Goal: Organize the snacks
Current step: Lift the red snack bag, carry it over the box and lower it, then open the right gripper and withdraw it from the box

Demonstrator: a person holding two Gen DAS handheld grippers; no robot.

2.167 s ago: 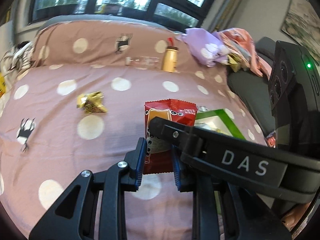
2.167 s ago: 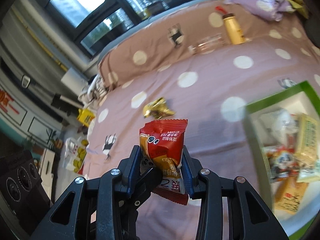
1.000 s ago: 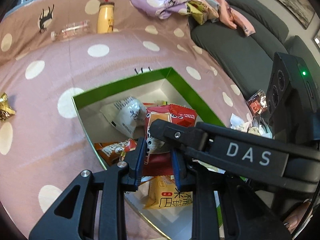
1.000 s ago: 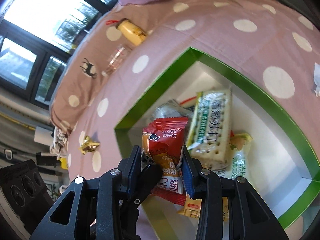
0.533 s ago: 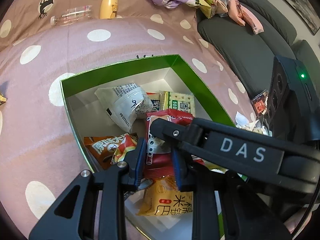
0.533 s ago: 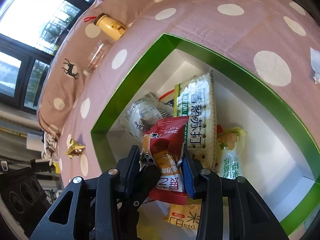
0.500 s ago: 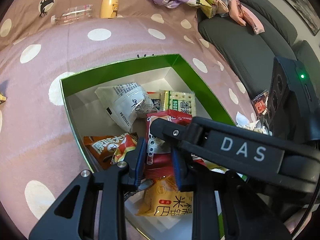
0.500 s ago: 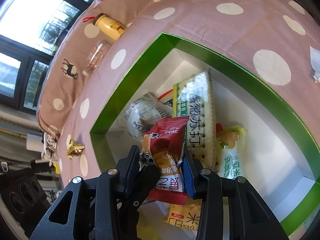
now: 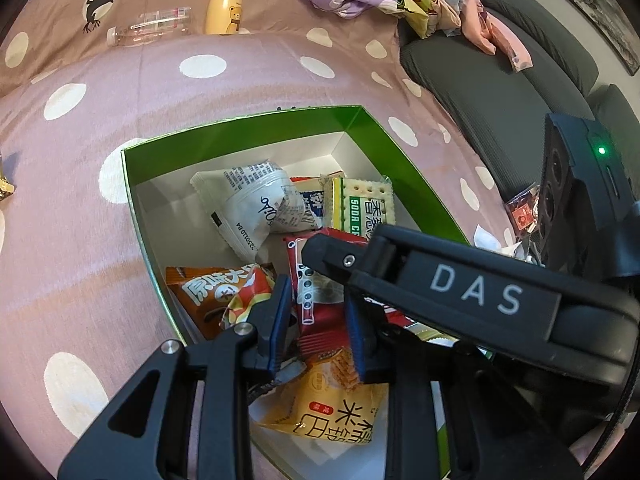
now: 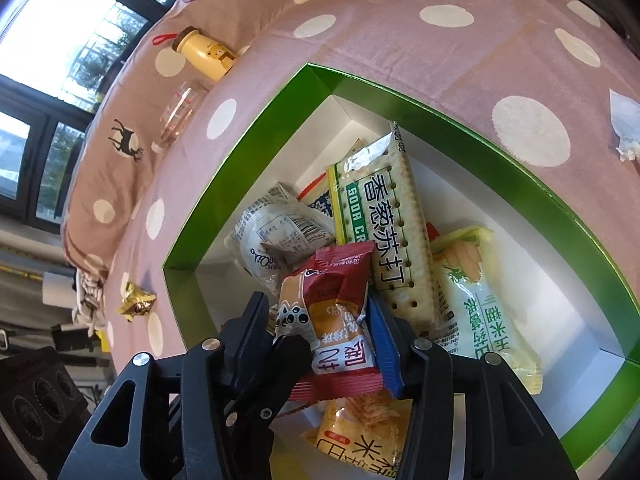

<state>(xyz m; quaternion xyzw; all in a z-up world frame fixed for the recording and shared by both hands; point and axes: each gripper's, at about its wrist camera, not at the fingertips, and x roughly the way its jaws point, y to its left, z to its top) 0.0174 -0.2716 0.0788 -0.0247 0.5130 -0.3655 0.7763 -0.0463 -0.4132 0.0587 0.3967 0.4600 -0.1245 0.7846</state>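
A red snack packet (image 9: 320, 304) (image 10: 332, 312) hangs just above the snacks inside the green box (image 9: 240, 128) (image 10: 400, 92). My left gripper (image 9: 318, 320) is shut on its lower half. My right gripper (image 10: 320, 332) also has the packet between its blue pads, but its jaws are opening and the packet has puffed out, no longer squeezed. The right gripper's finger (image 9: 332, 256) crosses in front of the packet in the left wrist view. Under the packet lie a soda cracker pack (image 10: 384, 232), a white packet (image 9: 248, 204), an orange packet (image 9: 208, 288) and a yellow rice snack (image 9: 336, 404).
The box sits on a pink spotted bedspread (image 9: 100, 260). A yellow bottle (image 9: 224, 4) and a clear plastic bottle (image 9: 152, 26) lie at the far edge. A gold wrapper (image 10: 136, 304) lies left of the box. A grey sofa (image 9: 500, 92) with clothes stands to the right.
Both grippers carried the red packet from over the bedspread to over the box and lowered it toward the snacks. The right jaws have just widened, and the packet has swelled between them.
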